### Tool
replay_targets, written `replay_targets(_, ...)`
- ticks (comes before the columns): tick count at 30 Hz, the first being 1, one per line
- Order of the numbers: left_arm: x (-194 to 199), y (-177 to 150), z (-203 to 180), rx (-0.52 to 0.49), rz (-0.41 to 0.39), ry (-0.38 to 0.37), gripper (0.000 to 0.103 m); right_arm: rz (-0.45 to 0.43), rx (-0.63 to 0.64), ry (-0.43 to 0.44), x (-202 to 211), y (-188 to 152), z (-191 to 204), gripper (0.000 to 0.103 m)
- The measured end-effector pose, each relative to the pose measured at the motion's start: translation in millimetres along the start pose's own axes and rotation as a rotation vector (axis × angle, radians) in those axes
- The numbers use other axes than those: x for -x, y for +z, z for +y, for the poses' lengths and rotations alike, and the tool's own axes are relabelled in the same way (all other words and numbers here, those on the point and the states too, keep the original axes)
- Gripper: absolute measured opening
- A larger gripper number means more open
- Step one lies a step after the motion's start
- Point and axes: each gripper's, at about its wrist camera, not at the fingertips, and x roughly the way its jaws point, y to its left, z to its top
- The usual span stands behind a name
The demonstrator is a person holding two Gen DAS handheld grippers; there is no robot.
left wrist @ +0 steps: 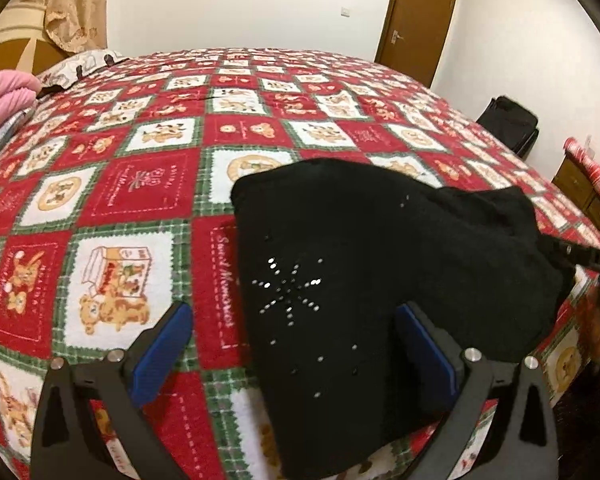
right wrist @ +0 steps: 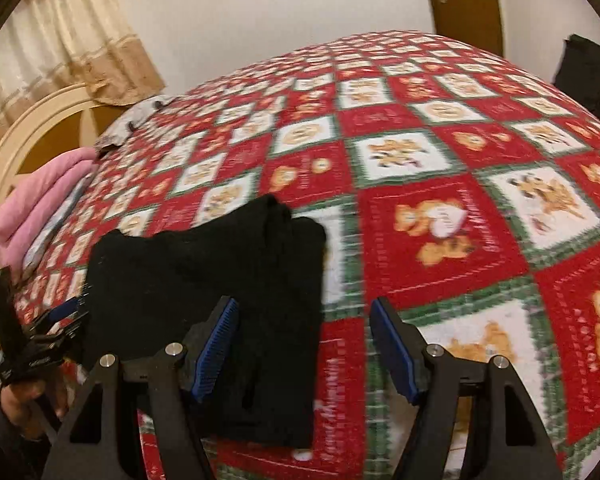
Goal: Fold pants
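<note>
Left wrist view: the black pants (left wrist: 380, 272) are seen lying folded into a compact bundle on the bed (left wrist: 140, 184), close to its near edge and toward its right-hand side. A star of small shiny studs (left wrist: 288, 288) is visible on the top layer. The left gripper (left wrist: 292, 340) is held just above the near part of the bundle with its jaws wide apart, one blue pad over the quilt and the other over the black cloth; nothing is clamped between them. At the right edge of this view a dark part of the right gripper (left wrist: 588, 258) is seen beside the bundle.

In the right wrist view the pants (right wrist: 204, 280) are shown at lower left, and the right gripper (right wrist: 304, 344) is held with its jaws apart, the left pad over the cloth, the right over the quilt. Whether that pad touches the cloth cannot be told, since this view is blurred. The left gripper (right wrist: 40, 328) is seen at the bundle's left edge. Folded pink bedding (right wrist: 44, 200) lies at the bed's far left edge by the headboard (right wrist: 28, 120).
</note>
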Motion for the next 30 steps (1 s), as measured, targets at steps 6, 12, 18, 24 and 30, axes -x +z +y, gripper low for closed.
replay_targets(6, -3.9, 2.7, 4.4, 0.004, -0.004, -0.035, 0.103, 0.016, 0.027, 0.042, -9.3, -6.8, 3.6, 0.070)
replay_targets(12, -4.5, 3.8, 4.2, -0.016, -0.009, -0.077, 0.103, 0.013, -0.032, 0.086, -11.3, -7.5, -0.2, 0.069)
replay_targets(18, -6.7, 6.5, 6.7, -0.003, -0.012, -0.186, 0.096, 0.035, -0.020, 0.107, -16.6, -10.9, 3.7, 0.058)
replay_targets(24, -4.9, 9.4, 19.8, 0.041, -0.017, -0.202, 0.052, 0.029, -0.117, 0.204, -15.7, -10.0, -12.1, 0.037)
replay_targets(30, -5.1, 10.6, 35.6, 0.127, -0.002, -0.235, 0.015, -0.002, -0.059, 0.238, -3.6, -10.5, 5.0, 0.028)
